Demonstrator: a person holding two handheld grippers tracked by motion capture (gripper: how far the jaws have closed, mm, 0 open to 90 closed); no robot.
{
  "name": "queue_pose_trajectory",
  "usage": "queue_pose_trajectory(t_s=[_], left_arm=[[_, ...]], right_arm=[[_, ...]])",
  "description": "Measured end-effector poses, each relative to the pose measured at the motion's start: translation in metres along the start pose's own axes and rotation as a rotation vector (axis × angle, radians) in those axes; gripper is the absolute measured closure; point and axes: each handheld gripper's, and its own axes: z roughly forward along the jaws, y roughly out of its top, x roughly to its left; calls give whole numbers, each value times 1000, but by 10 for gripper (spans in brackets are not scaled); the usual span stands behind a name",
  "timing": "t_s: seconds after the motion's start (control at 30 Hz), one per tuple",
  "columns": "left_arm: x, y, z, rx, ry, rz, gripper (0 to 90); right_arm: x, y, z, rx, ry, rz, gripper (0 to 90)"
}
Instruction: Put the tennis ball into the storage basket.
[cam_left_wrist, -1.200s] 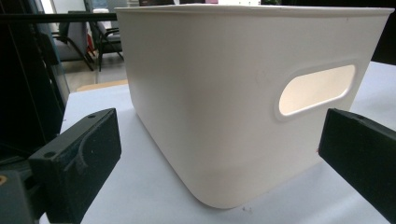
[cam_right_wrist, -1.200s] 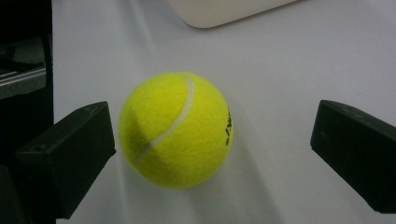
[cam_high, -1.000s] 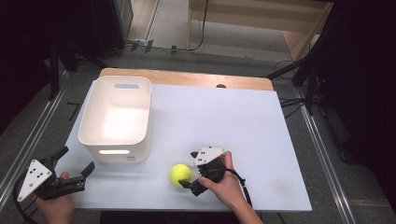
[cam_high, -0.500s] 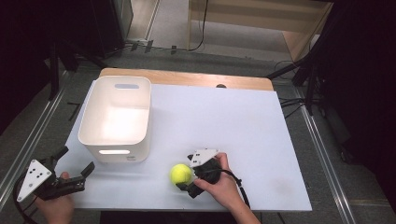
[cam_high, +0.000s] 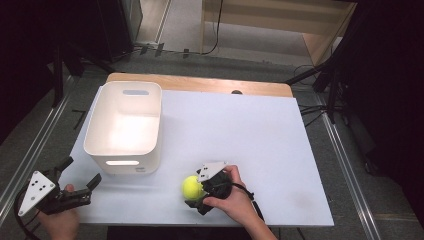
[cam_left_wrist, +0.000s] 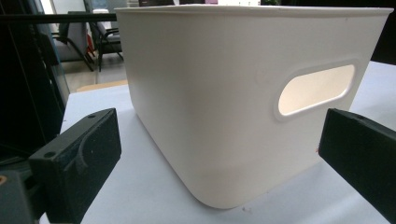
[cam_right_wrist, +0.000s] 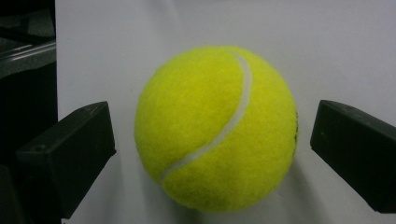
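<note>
Your right gripper (cam_high: 194, 192) sits low on the white table top (cam_high: 260, 135), near its front edge, with its jaws spread wide and the yellow tennis ball (cam_high: 191, 186) lying between them. In the right gripper view the ball (cam_right_wrist: 217, 128) fills the middle of the gap, and a strip of bare table shows on each side of it, so neither jaw touches it; the gap looks a little wider on the left jaw's side. The ball rests on the table, its curved white seam facing the camera. Your right hand (cam_high: 232, 197) wraps the gripper's body from behind, with the grey three-cornered plate (cam_high: 211, 170) on top. Your left gripper (cam_high: 80, 182) is off to the far side of the ball, at the table's front left corner, held in your left hand (cam_high: 60, 222); its jaws are also wide apart and hold nothing. Just ahead of those jaws stands the white bin (cam_high: 125, 127), upright. In the left gripper view the bin (cam_left_wrist: 224, 93) shows its near corner and the end wall with an oval handle slot (cam_left_wrist: 316, 88), and it stands close in front of the jaws without touching them. The ball lies just off the bin's front right corner, apart from it.
</note>
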Motion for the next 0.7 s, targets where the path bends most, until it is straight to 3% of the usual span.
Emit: queue_pose_trajectory(t_s=[0.17, 0.33, 0.4, 0.7], left_arm=[[0, 0, 0, 0, 1, 0, 0], [0, 0, 0, 0, 1, 0, 0], [0, 0, 0, -1, 1, -1, 0], [0, 0, 0, 0, 0, 0, 0]], right_arm=[[2, 1, 5, 24, -16, -2, 0], [1, 0, 7, 20, 8, 14, 6], [1, -1, 5, -4, -4, 30, 171], [0, -1, 6, -10, 12, 34, 180]])
